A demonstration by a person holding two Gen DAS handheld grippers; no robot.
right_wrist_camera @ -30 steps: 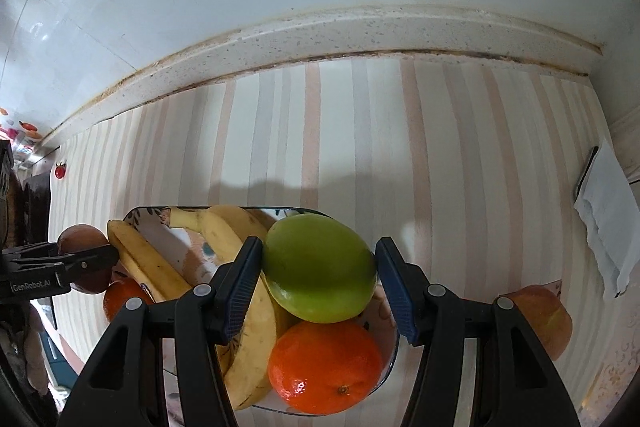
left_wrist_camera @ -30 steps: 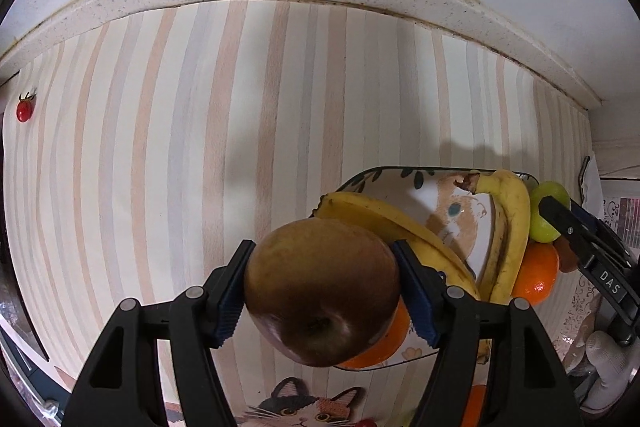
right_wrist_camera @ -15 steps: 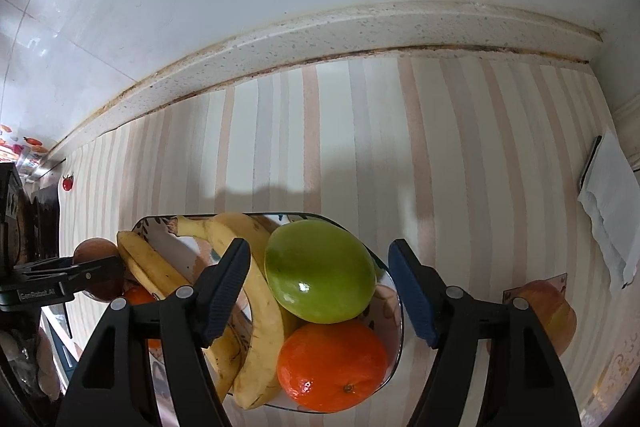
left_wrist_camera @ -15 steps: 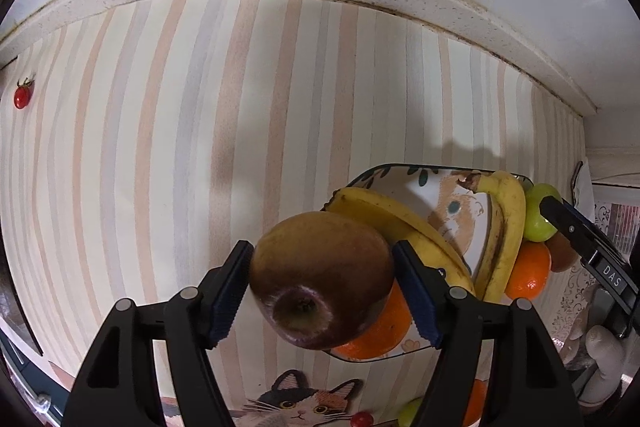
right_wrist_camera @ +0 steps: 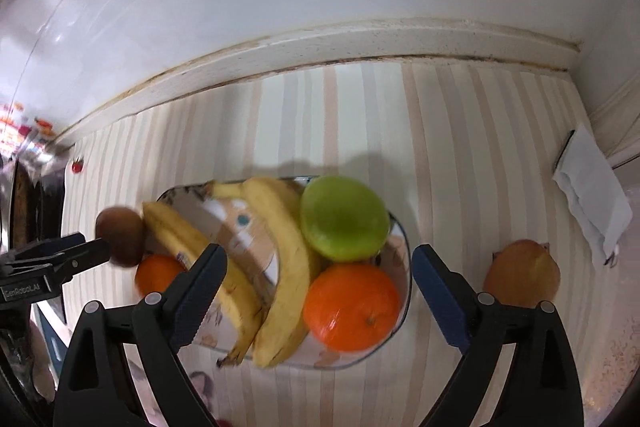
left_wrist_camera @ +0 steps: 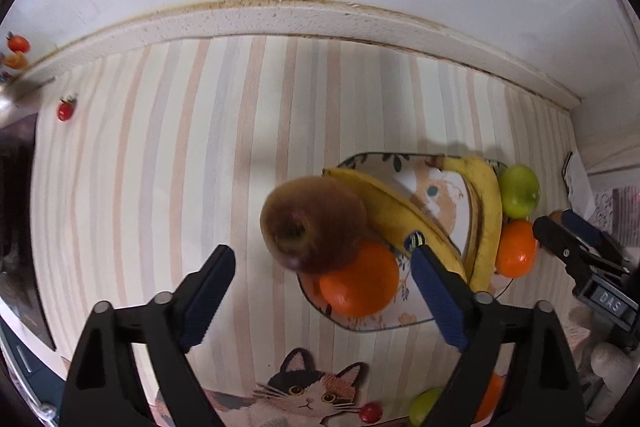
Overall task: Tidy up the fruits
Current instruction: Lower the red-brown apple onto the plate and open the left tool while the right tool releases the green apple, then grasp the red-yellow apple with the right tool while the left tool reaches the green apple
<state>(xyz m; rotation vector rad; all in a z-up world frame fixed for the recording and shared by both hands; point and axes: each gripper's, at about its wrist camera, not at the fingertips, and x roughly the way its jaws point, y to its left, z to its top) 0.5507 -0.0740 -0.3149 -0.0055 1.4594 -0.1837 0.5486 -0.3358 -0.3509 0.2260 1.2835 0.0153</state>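
Observation:
A patterned plate point(left_wrist_camera: 416, 319) point(right_wrist_camera: 404, 303) holds bananas point(left_wrist_camera: 404, 211) point(right_wrist_camera: 288, 259), two oranges point(left_wrist_camera: 360, 283) point(right_wrist_camera: 352, 307) and a green apple point(left_wrist_camera: 518, 191) point(right_wrist_camera: 344, 219). A brown-red apple point(left_wrist_camera: 314, 223) point(right_wrist_camera: 120, 241) sits free at the plate's left edge, on the orange and a banana. My left gripper point(left_wrist_camera: 320, 291) is open, its jaws wide and clear of that apple. My right gripper point(right_wrist_camera: 316, 291) is open above the plate, jaws apart on either side of the green apple and orange, touching neither.
Another reddish apple point(right_wrist_camera: 520, 273) lies on the striped cloth right of the plate. A white folded cloth point(right_wrist_camera: 592, 187) lies at the far right. A green fruit point(left_wrist_camera: 424, 405) and small red tomatoes point(left_wrist_camera: 66, 109) lie on the cloth. The wall ledge point(left_wrist_camera: 320, 15) runs behind.
Both grippers have opened. The left let go of the brown-red apple, now resting at the plate's edge. The right let go of the green apple and drew back.

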